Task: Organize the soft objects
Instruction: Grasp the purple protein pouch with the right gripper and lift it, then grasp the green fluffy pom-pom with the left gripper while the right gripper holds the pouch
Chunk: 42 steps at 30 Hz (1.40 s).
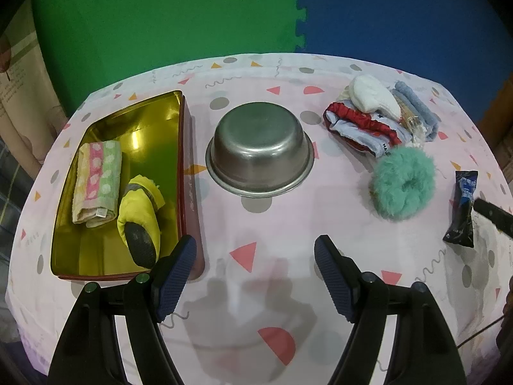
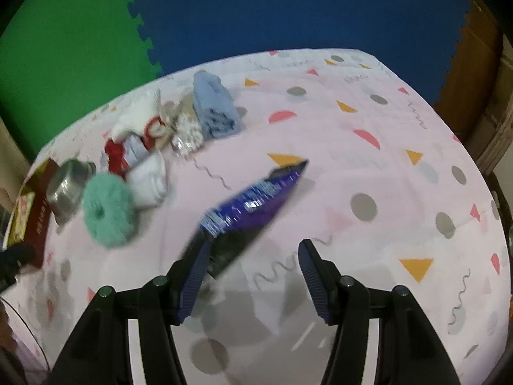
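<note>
Ahead of the left gripper (image 1: 255,276), whose jaws stand wide and empty above the patterned tablecloth (image 1: 288,70), sits an upturned steel bowl (image 1: 259,149). To its left a gold tin (image 1: 128,147) holds a folded towel (image 1: 96,183) and a yellow slipper (image 1: 139,221). To its right lie a teal scrunchie (image 1: 402,184) and a heap of cloths (image 1: 378,115). Just beyond the right gripper (image 2: 253,276), open with nothing clamped, a blue packet (image 2: 253,202) lies near its left finger; contact is unclear through the blur.
</note>
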Available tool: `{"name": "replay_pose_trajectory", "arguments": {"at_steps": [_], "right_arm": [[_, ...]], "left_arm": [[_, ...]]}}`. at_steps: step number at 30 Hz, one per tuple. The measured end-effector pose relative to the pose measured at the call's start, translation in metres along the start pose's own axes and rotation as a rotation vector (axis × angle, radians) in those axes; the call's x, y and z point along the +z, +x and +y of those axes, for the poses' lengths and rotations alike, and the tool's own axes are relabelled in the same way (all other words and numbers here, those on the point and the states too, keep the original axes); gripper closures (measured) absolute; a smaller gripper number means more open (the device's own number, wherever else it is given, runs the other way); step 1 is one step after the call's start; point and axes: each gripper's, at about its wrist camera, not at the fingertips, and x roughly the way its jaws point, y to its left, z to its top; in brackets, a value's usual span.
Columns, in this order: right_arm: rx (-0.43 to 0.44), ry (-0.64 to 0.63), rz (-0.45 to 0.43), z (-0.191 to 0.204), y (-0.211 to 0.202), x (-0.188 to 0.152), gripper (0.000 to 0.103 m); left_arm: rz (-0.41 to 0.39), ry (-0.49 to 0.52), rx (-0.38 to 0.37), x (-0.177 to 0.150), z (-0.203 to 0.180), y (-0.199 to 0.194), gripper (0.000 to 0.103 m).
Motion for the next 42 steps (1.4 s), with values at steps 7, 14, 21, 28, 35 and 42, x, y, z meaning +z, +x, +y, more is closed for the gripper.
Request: {"name": "replay_pose_trajectory", "arguments": {"at_steps": [7, 14, 21, 28, 35, 42], "right_arm": [[0.013, 0.101, 0.018, 0.009, 0.028, 0.013, 0.044], [-0.024, 0.080, 0.035, 0.016, 0.047, 0.014, 0.044], [-0.048, -0.013, 0.005, 0.022, 0.048, 0.014, 0.054], [0.004, -0.091, -0.052, 0.021, 0.051, 0.020, 0.062], [-0.073, -0.248, -0.128, 0.024, 0.051, 0.027, 0.064], [-0.124, -0.314, -0.130, 0.015, 0.065, 0.031, 0.065]], "left_arm": [[-0.004, 0.004, 0.005, 0.000, -0.001, 0.000, 0.030], [0.018, 0.001, 0.017, -0.002, 0.000, 0.008, 0.030], [0.008, 0.021, 0.021, -0.004, -0.007, 0.009, 0.030], [-0.011, 0.032, -0.005, -0.005, -0.019, 0.011, 0.030], [-0.022, 0.078, -0.068, -0.002, -0.043, 0.009, 0.030], [-0.019, 0.120, -0.174, 0.007, -0.069, 0.015, 0.030]]}}
